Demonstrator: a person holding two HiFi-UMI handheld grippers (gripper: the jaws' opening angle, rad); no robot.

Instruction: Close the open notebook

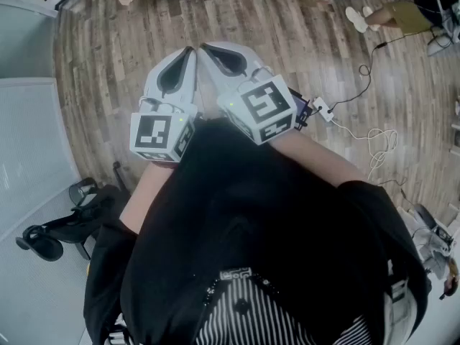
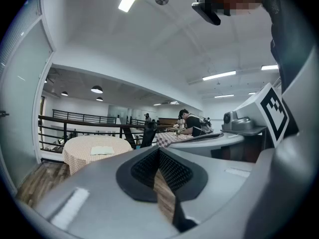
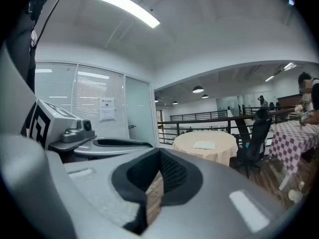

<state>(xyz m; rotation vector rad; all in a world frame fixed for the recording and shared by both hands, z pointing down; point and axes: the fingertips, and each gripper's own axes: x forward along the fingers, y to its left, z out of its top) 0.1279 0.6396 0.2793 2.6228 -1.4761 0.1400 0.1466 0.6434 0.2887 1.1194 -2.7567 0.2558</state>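
Ahead of the right gripper [image 3: 158,163] a round cloth-covered table [image 3: 205,151] stands before a black railing [image 3: 199,117]; glass wall [image 3: 94,108] leftward, strip light [image 3: 127,6] overhead, wood-plank floor [image 1: 287,20] beneath.

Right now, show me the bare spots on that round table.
The round table shows bare cloth to the left, to the right and in front of the notebook, out to the rim. The right side is the tight one: a black chair stands close by there.
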